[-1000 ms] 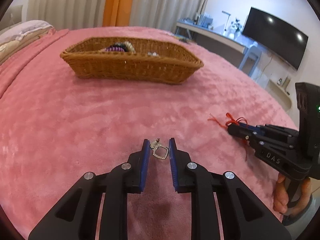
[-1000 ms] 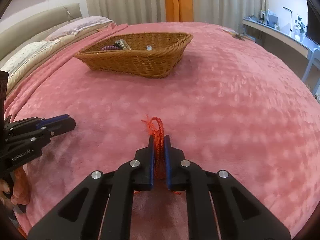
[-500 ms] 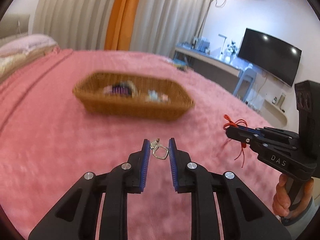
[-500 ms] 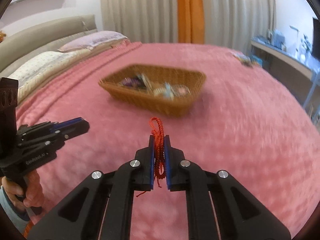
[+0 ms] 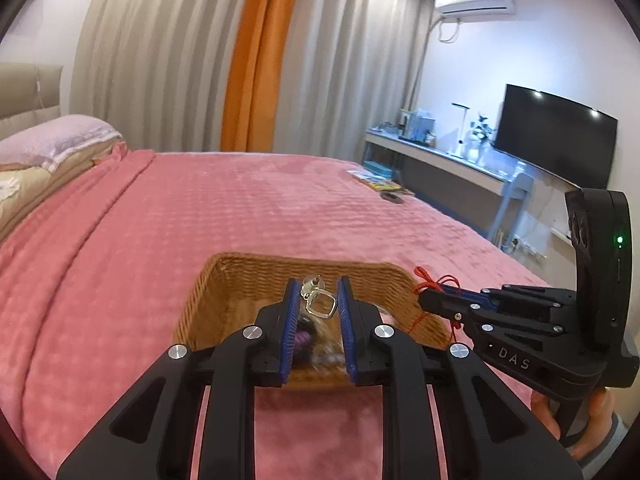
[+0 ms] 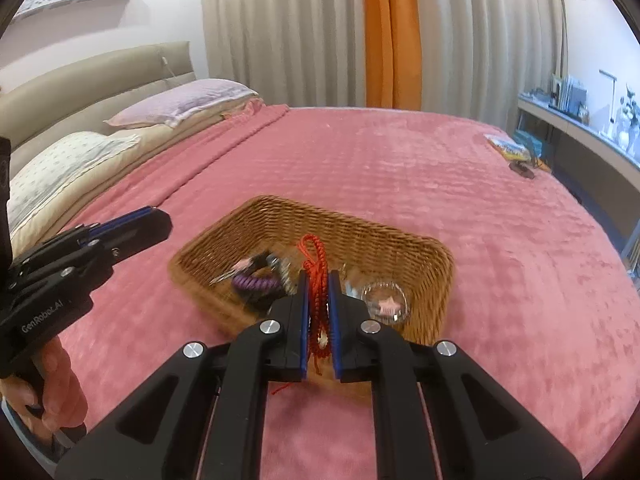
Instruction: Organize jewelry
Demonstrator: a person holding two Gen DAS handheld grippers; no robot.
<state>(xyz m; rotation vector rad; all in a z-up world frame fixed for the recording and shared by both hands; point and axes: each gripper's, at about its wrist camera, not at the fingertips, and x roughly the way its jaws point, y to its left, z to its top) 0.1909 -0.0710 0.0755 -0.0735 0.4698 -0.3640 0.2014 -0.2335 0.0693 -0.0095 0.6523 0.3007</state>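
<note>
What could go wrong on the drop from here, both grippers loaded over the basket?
1. The ring is pinched only at its edges in the left gripper; it may slip and land outside the basket.
2. The red cord hangs between the right gripper's pads, its tail below them; it could snag on release.
3. Both grippers crowd the basket and may bump.

Basket (image 6: 360,236) woven wicker, rough; bedspread (image 6: 400,160) plush cloth; cord (image 6: 316,272) braided red; pendant (image 5: 318,304) shiny metal.
</note>
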